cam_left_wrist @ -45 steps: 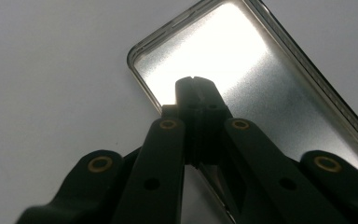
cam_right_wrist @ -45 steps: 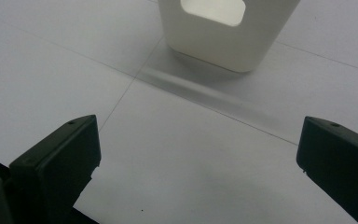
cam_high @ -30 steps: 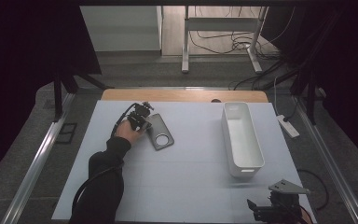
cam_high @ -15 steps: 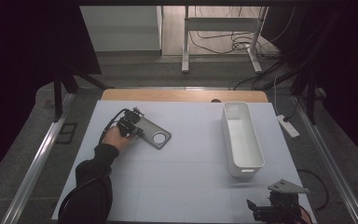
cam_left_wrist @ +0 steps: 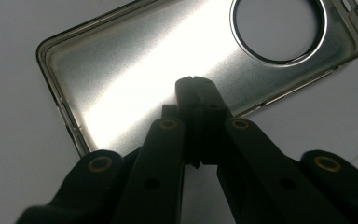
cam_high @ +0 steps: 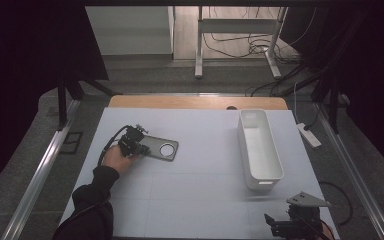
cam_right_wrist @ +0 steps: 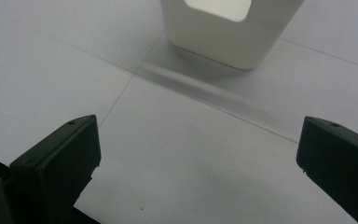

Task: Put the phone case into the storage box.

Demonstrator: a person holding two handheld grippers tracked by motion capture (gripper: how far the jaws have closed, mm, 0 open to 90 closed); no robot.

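Observation:
A flat silvery metal phone case (cam_high: 161, 149) with a round hole near one end lies on the white table (cam_high: 200, 200), left of centre. My left gripper (cam_high: 138, 146) rests at its left end, held in a hand with a dark sleeve. In the left gripper view the two black jaws stand pressed together at the case's long rim (cam_left_wrist: 168, 56), and my left gripper (cam_left_wrist: 196, 86) is shut on that rim. My right gripper (cam_high: 292, 221) sits low at the table's front right corner. In its own view the right gripper (cam_right_wrist: 198, 140) is open, with bare table between its fingers.
A long white bin (cam_high: 280, 167) stands lengthwise at the right of the table; its near end (cam_right_wrist: 223, 42) is just ahead of the right gripper. Metal rails run along both table sides, and a wooden edge strip (cam_high: 195, 102) lies at the back.
My left hand and gripper have moved left and toward the front. The metal case came along and swung flatter across the table. The right gripper has kept still.

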